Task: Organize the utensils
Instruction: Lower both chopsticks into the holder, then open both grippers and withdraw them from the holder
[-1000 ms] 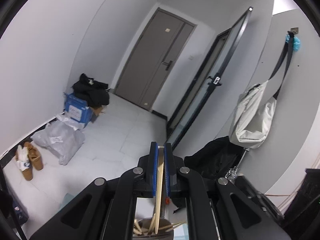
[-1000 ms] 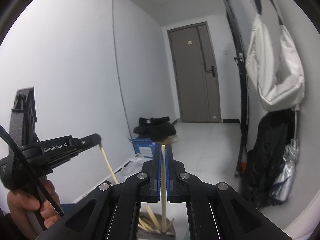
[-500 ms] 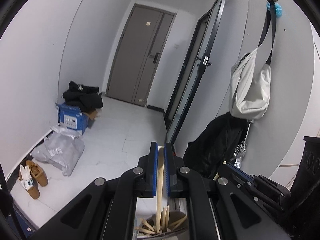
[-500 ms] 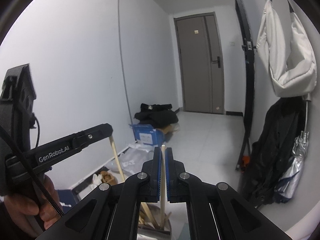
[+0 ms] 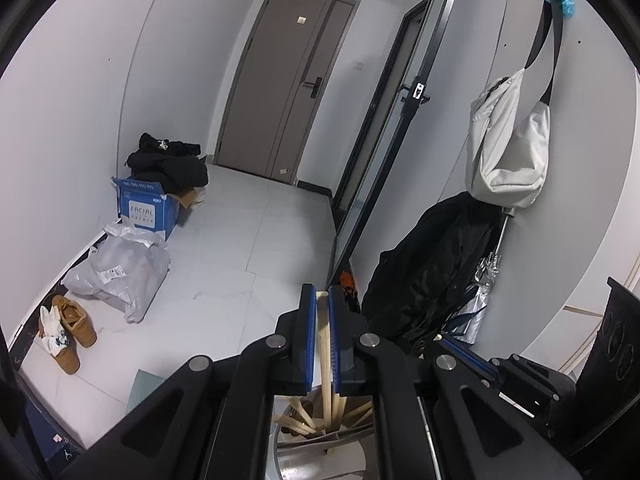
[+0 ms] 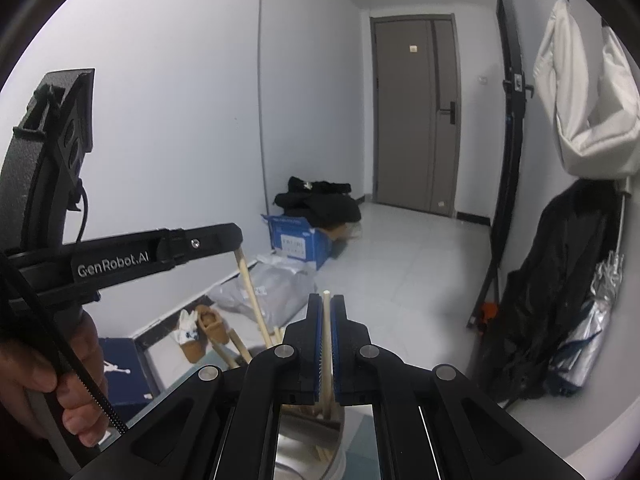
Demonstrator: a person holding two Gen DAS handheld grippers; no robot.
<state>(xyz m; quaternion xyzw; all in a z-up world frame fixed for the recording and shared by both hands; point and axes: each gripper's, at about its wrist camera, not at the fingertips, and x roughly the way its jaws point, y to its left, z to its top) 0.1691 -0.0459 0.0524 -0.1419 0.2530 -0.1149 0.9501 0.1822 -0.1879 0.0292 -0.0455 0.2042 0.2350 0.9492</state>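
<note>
Holder (image 6: 304,452) base cut off; chopstick (image 5: 326,364) tips hidden.

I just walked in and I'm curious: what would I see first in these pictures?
Right up front, each gripper pinches a wooden chopstick: the left gripper and the right gripper, above a holder full of more sticks. Behind them, a white bag hangs on the right wall, and a blue box sits on the floor at the left wall.

We see both views in cool, even indoor light, with soft shadows and no glare on the white walls (image 5: 80,112). Fisheye distortion bends the door frame (image 5: 376,128), corners vignette black, and focus stays reasonably sharp.
</note>
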